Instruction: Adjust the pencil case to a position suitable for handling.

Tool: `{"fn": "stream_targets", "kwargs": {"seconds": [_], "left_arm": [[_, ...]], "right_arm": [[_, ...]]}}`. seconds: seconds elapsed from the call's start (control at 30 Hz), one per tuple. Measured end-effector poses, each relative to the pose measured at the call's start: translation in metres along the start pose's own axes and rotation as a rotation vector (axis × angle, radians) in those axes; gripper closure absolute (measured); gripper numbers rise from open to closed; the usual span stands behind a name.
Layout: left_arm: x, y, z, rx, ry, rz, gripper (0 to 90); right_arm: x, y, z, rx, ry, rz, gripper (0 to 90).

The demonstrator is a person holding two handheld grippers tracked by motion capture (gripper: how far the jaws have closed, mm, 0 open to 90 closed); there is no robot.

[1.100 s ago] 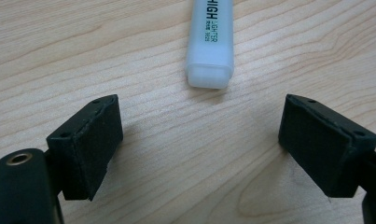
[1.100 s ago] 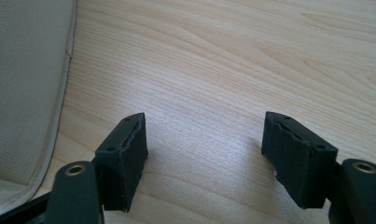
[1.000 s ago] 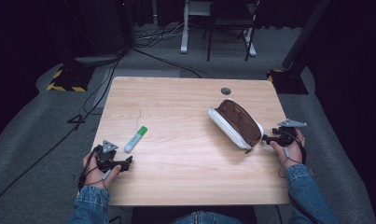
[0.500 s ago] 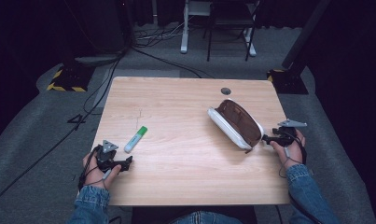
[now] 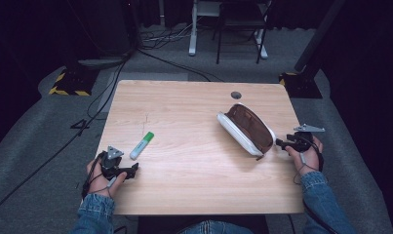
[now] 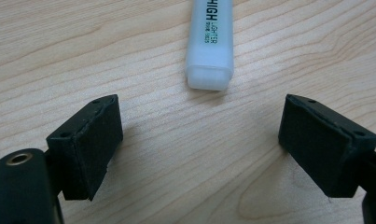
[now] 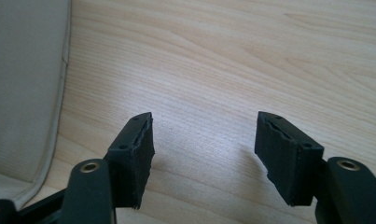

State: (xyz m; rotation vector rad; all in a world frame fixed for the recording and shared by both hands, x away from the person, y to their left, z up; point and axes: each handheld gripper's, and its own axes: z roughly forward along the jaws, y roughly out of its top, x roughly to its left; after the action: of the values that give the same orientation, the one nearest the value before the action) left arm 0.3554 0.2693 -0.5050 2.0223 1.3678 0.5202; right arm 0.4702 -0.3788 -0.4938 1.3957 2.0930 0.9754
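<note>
The left tool sits at the lower left of the high view, low over the wooden desk, and we see it held in a hand with a denim cuff. Its jaws stand wide apart with nothing between them. In the left gripper view, that same left tool points at the blunt pale end of a highlighter, which lies just beyond the gap and touches neither pad. From above, the highlighter rests flat, its green cap angled toward the upper right.

Over at the right edge of the high view, the right tool is gripped in the other hand, its tips close beside a pencil case. Its jaws are also spread, holding nothing. In the right gripper view, we find the right tool above bare wood, with the pencil case showing as grey fabric down the left side.

Farther up, a small dark round hole marks the desk near its far edge.
</note>
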Motion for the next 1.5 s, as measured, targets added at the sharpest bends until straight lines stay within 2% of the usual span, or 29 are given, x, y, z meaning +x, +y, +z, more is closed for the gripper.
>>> {"fn": "stream_targets", "kwargs": {"seconds": [0.17,0.4,0.57,0.8,0.9,0.97,1.2,1.37,1.5], "left_arm": [[0.0,0.0,0.0,-0.001,0.0,-0.001,13.7],[0.0,0.0,0.0,0.0,0.0,-0.001,13.8],[0.0,0.0,0.0,0.0,-0.001,0.0,13.7],[0.0,0.0,0.0,0.001,-0.001,0.0,13.7],[0.0,0.0,0.0,0.0,-0.001,-0.001,13.8],[0.0,0.0,0.0,0.002,-0.001,0.005,13.8],[0.0,0.001,0.0,0.003,-0.002,0.005,13.7],[0.0,0.001,0.0,0.002,-0.001,0.007,13.8],[0.0,0.001,0.0,0.002,-0.001,0.007,13.8]], "right_arm": [[0.0,0.006,-0.012,0.002,-0.013,0.004,38.6],[-0.001,0.012,-0.024,-0.014,0.0,0.023,39.5],[0.001,0.017,-0.032,-0.026,0.041,0.047,39.0],[0.009,0.026,-0.042,-0.052,0.072,0.033,38.3],[0.014,0.031,-0.047,-0.068,0.115,0.049,37.0],[0.016,0.032,-0.048,-0.071,0.12,0.049,36.7],[0.029,0.041,-0.055,-0.092,0.145,0.025,34.0],[0.036,0.046,-0.057,-0.106,0.189,0.028,30.2],[0.042,0.049,-0.06,-0.117,0.192,0.015,28.8]]}}
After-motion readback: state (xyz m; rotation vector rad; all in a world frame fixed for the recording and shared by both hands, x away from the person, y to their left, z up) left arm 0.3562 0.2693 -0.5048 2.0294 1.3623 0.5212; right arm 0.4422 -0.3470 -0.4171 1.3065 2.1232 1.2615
